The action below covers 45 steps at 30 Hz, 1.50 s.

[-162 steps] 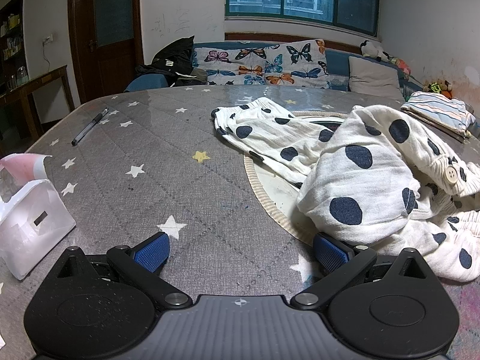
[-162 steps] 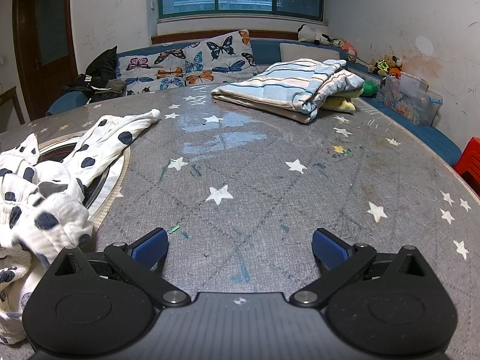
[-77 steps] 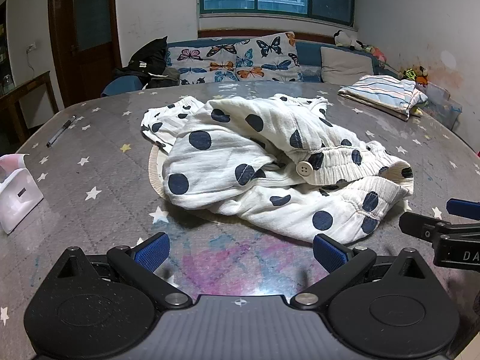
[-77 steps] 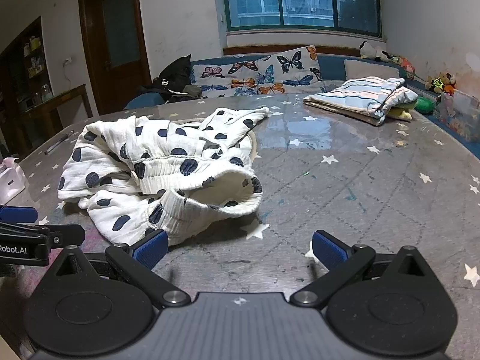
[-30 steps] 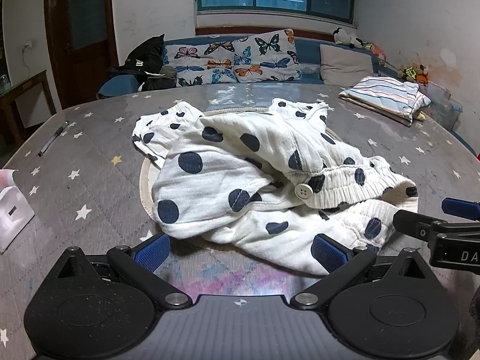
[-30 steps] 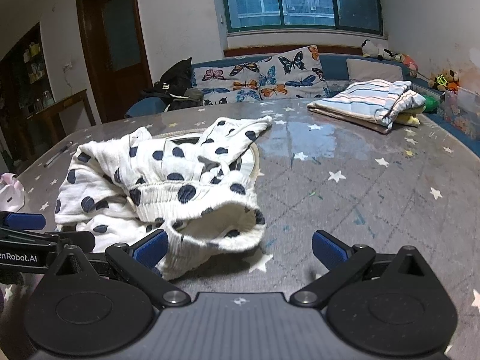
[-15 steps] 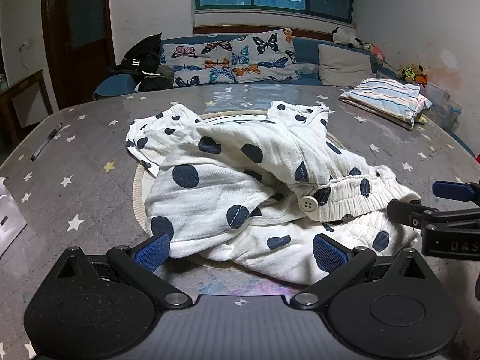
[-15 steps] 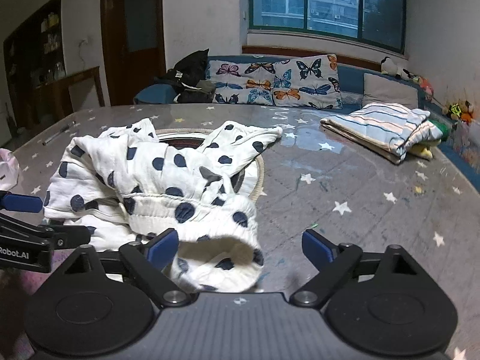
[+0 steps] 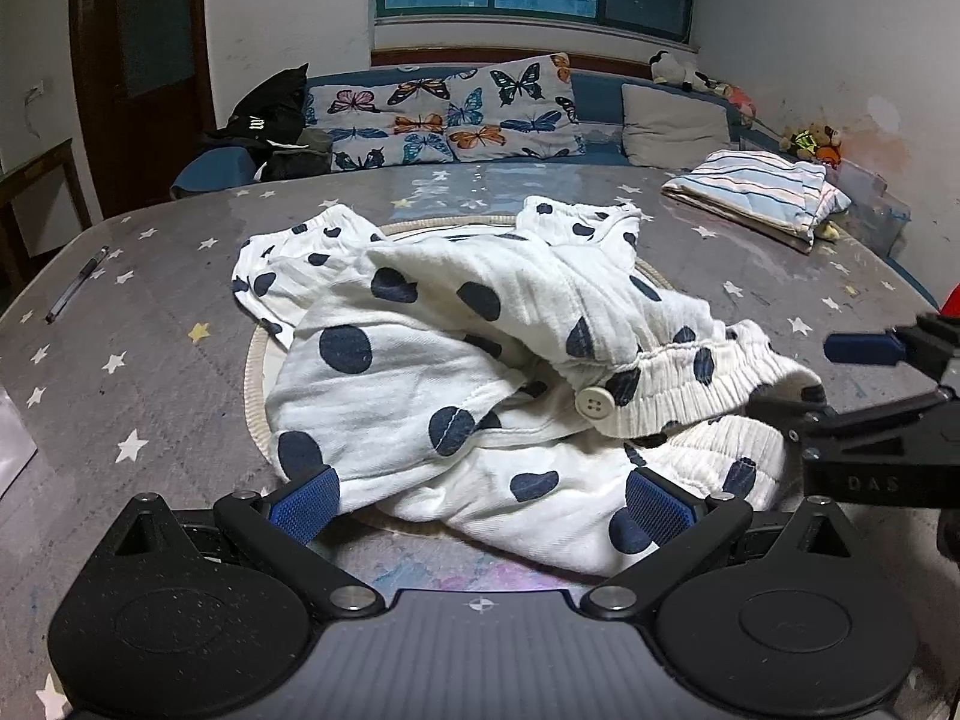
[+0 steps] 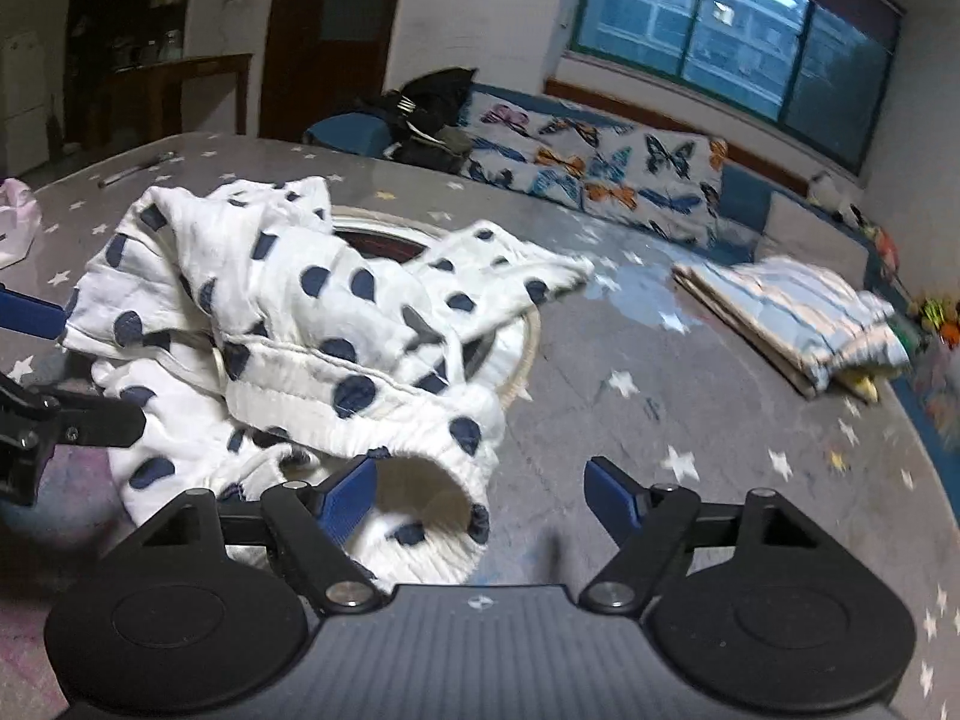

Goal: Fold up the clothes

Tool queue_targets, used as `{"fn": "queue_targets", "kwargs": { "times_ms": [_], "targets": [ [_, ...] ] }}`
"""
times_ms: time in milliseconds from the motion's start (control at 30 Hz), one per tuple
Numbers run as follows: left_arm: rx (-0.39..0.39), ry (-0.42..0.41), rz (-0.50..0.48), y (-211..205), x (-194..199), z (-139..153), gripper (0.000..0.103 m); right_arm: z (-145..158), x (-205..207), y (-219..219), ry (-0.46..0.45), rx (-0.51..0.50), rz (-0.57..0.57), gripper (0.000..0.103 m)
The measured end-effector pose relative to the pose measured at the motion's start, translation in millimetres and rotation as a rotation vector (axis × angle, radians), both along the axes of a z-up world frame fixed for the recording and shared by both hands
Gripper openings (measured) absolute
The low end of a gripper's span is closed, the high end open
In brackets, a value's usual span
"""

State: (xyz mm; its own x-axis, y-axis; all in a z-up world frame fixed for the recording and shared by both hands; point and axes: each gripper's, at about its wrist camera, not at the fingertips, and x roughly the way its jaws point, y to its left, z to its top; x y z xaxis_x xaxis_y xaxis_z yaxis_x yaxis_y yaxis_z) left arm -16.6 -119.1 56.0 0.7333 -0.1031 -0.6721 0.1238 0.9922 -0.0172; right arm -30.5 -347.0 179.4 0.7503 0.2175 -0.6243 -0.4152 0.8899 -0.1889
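1. White polka-dot garment [image 9: 456, 360] is sitting in a crumpled heap in the middle of the left wrist frame, on a grey star-print table [image 9: 150, 312]. It lies partly over a round cream-rimmed mat [image 9: 255, 372] in the table's centre.
2. There's an elastic waistband with a white button [image 9: 595, 402] bunched up right of centre in that view, dark blue dots all over the fabric.
3. Left tongs [image 9: 480, 501] at the bottom of the left wrist frame are spread wide. The near edge of the garment lies between the blue pads [image 9: 303, 498], but they aren't pinching it.
4. Right tongs [image 10: 480, 489] at the bottom of the right wrist frame are closing in. The left pad sits right at the open waistband roll, the right pad is over bare table. Not clamped on the cloth yet as far as I can tell, that view is pretty blurry.
5. You can see the right tongs poking in from the right edge of the left wrist frame too, just beside the waistband.
6. Other stuff: folded striped cloth [image 9: 762, 195] at upper right of the table, a pen [image 9: 75, 285] at the left edge, butterfly cushions [image 9: 456, 114] on the sofa behind.
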Motion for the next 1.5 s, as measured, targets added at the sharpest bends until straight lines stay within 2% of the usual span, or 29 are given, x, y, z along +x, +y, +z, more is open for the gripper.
{"fn": "queue_targets", "kwargs": {
  "times_ms": [133, 167, 433, 500, 600, 967, 1100, 1200, 1267, 1400, 1500],
  "targets": [
    [-0.002, -0.003, 0.0, 0.7, -2.3, 0.9, 0.103, 1.5, -0.7, 9.7, -0.01, 0.0, 0.067, 0.06],
    [-0.003, -0.003, -0.002, 0.8, -2.9, 0.9, 0.103, 1.3, -0.9, 12.2, -0.014, -0.009, 0.079, 0.059],
    [-0.01, -0.009, 0.001, 3.9, -4.5, 2.8, 0.103, 6.0, -6.5, 28.8, -0.067, -0.134, 0.184, 0.059],
    [-0.011, -0.006, 0.008, 5.2, -3.2, 2.2, 0.103, 10.9, -9.0, 31.9, -0.055, -0.14, 0.233, 0.058],
    [-0.014, -0.002, 0.009, 6.7, -3.4, 1.2, 0.103, 11.3, -13.6, 35.8, -0.065, -0.205, 0.281, 0.057],
    [-0.019, 0.005, 0.0, 5.3, -3.0, -0.3, 0.103, -11.0, -15.6, 24.0, -0.028, -0.415, 0.343, 0.057],
    [-0.014, 0.007, -0.008, 2.9, -2.1, -0.1, 0.103, -12.0, -15.4, 29.5, -0.071, -0.409, 0.335, 0.056],
    [-0.012, 0.005, -0.012, 1.2, -2.8, 1.0, 0.103, -9.1, -14.1, 34.2, -0.082, -0.369, 0.345, 0.041],
    [-0.012, 0.002, -0.012, 1.2, -3.8, 2.0, 0.103, -6.3, -13.3, 35.1, -0.079, -0.332, 0.346, 0.035],
    [-0.02, -0.008, -0.011, 2.4, -4.7, 5.6, 0.103, 6.6, -11.0, 27.6, -0.037, -0.189, 0.318, 0.022],
    [-0.047, -0.017, -0.029, 1.1, -7.1, 8.6, 0.103, 17.1, -3.0, 13.1, 0.027, -0.034, 0.253, 0.02]
  ]
}}
